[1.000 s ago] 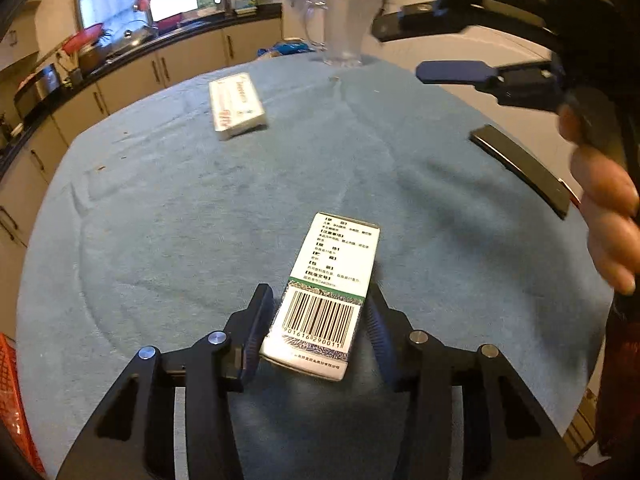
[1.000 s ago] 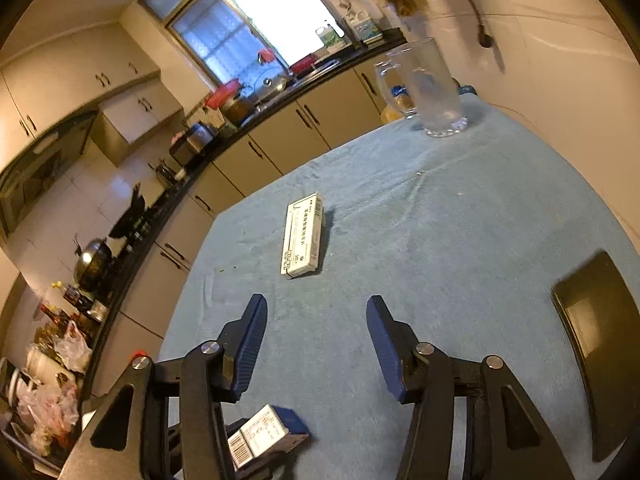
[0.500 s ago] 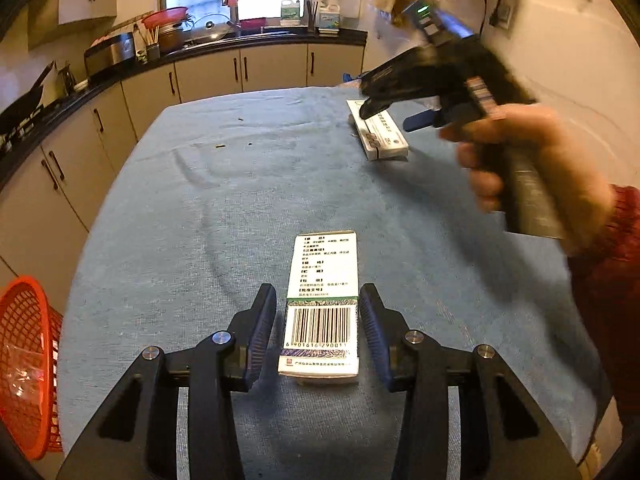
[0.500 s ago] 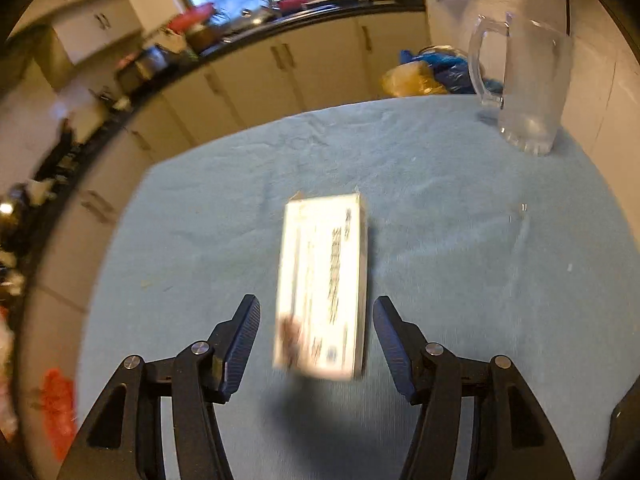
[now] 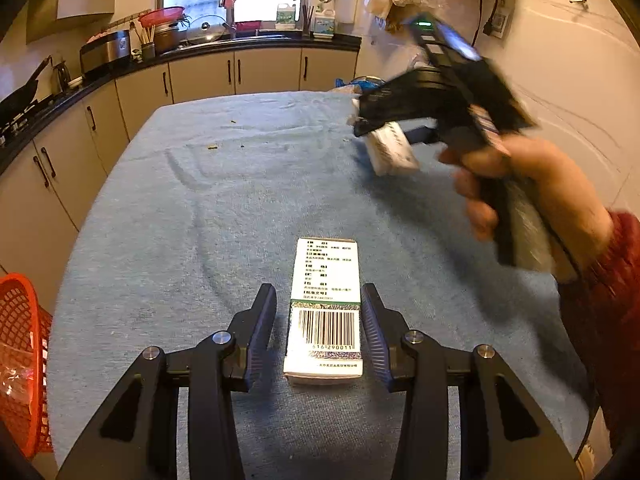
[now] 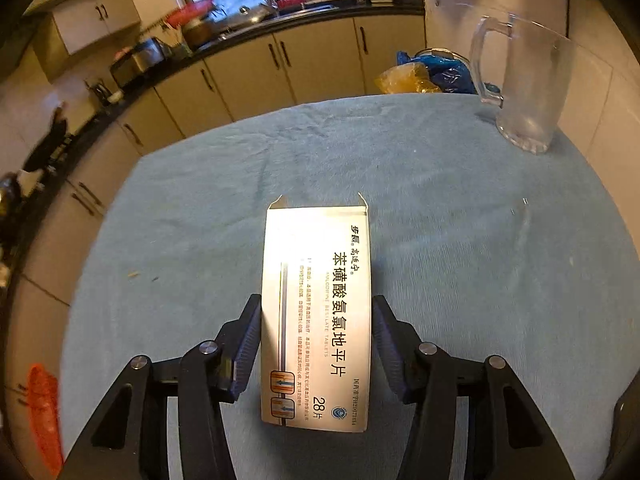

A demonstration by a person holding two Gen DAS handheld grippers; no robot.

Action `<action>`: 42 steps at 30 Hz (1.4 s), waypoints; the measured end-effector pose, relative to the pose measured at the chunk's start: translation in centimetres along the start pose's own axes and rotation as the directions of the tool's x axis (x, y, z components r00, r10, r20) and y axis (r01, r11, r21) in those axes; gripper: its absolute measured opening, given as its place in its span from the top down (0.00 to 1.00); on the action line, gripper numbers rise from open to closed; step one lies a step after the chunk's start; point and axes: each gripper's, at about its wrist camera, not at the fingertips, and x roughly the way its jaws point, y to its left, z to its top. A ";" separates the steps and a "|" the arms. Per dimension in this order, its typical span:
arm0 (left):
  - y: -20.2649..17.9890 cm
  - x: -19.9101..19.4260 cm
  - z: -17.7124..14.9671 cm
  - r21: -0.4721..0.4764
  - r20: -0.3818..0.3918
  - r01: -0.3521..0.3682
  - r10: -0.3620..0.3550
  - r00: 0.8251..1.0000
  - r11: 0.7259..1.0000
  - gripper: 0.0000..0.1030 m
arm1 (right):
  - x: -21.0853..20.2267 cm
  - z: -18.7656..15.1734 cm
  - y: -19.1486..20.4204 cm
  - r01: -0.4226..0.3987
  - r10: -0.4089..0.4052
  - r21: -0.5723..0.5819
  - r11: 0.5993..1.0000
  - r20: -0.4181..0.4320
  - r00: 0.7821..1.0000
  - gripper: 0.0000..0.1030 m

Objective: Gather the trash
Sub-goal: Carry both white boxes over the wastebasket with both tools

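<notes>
Left wrist view shows our left gripper (image 5: 318, 332) spread around a white and green box (image 5: 325, 308) with a barcode on its near end; the box lies flat on the blue cloth (image 5: 200, 220), the right finger at its edge and a gap on the left. Right wrist view shows our right gripper (image 6: 316, 340) with a pad against each long side of a white tablet box (image 6: 316, 316), printed with dark lettering, its far flaps open. Whether that box is off the cloth we cannot tell from here; in the left view it looks raised, though blurred. Our right hand (image 5: 532, 188) grips the handle, red sleeve cut off at the edge. An orange basket (image 5: 22, 360) sits partly out of frame at left.
</notes>
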 end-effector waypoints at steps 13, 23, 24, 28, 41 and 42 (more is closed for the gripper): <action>1.1 -2.5 -0.9 -0.065 0.046 -0.076 0.079 0.996 0.995 0.60 | -9.5 -10.1 1.3 -0.191 0.198 -0.080 0.978 0.092 0.976 0.44; 0.1 -1.5 -0.9 -0.039 -0.010 -0.069 0.069 0.998 0.997 0.58 | -10.8 -12.8 0.5 -0.209 0.216 -0.071 0.975 0.103 0.971 0.44; 0.0 -1.1 -0.9 -0.036 -0.022 -0.070 0.069 0.997 0.997 0.58 | -10.9 -13.0 0.4 -0.212 0.218 -0.068 0.975 0.101 0.971 0.44; 0.0 0.5 -0.9 -0.046 -0.062 -0.069 0.067 0.996 0.997 0.58 | -10.8 -13.0 0.0 -0.215 0.221 -0.061 0.975 0.101 0.970 0.44; 1.7 -0.9 -0.8 -0.113 -0.010 -0.053 0.053 0.999 0.992 0.64 | -11.1 -13.5 0.2 -0.251 0.259 -0.082 0.964 0.097 0.961 0.44; 1.9 -1.2 -0.8 -0.116 -0.002 -0.059 0.059 0.998 0.992 0.64 | -11.2 -13.6 0.5 -0.254 0.262 -0.089 0.963 0.097 0.960 0.44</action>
